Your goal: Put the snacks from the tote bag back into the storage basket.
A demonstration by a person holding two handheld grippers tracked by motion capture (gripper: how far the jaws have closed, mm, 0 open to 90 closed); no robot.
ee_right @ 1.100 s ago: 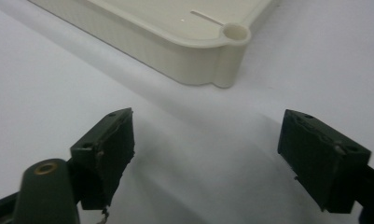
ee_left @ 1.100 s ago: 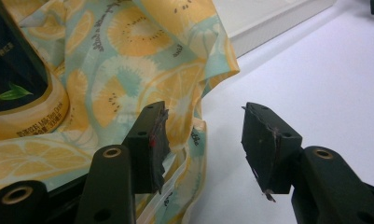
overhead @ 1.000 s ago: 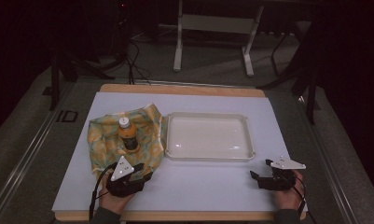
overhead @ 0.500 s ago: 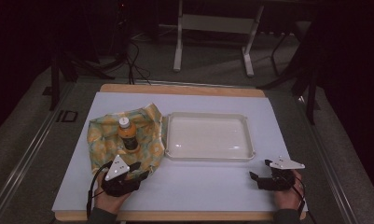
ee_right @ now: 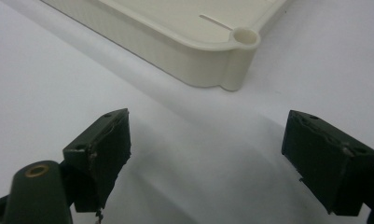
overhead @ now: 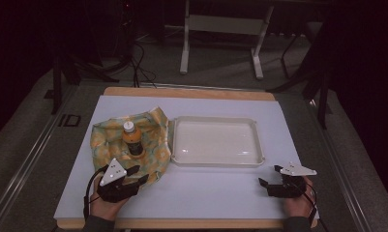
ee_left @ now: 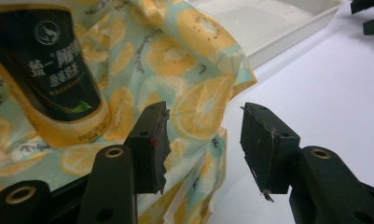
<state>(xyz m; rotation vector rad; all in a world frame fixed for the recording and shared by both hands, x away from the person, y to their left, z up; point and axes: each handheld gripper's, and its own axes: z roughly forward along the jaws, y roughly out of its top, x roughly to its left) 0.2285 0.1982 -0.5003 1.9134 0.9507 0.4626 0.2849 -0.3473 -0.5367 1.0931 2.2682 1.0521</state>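
left side: blocked by bottle (overhead: 132, 141) upright on cloth (overhead: 106, 139)
centre: occupied by tray (overhead: 216, 161)
front strip of table (overhead: 211, 193): bare

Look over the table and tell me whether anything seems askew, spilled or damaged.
Nothing is spilled or broken. The patterned cloth lies rumpled, not flat, with the bottle upright on it; the tray is empty.
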